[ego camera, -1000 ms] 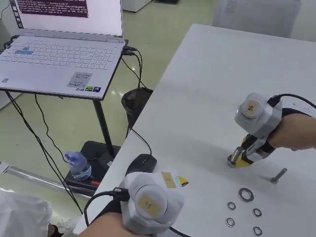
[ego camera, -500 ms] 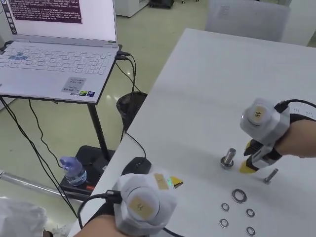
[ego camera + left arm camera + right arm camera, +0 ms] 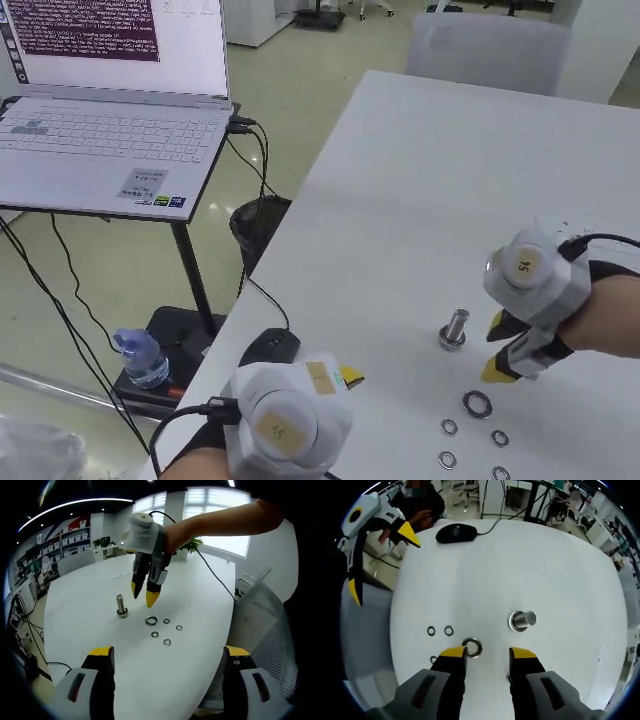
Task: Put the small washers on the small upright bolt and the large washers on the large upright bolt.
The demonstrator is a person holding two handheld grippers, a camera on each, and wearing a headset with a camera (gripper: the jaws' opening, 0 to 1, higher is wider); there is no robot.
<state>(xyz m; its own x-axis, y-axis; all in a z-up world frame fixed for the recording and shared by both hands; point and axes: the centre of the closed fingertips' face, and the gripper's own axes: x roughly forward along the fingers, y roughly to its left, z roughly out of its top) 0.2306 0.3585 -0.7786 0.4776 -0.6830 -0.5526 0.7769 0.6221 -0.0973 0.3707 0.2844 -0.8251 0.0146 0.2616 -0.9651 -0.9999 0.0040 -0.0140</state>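
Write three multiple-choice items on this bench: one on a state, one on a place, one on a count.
1. The bolt is: A lying; B upright; C tilted.
2. The large washer is: A on the bolt; B on edge; C flat on the table.
3. Small washers on the table: A four; B two; C six.
B: it stands straight on its head. C: it lies beside the bolt. A: the left gripper view shows four.
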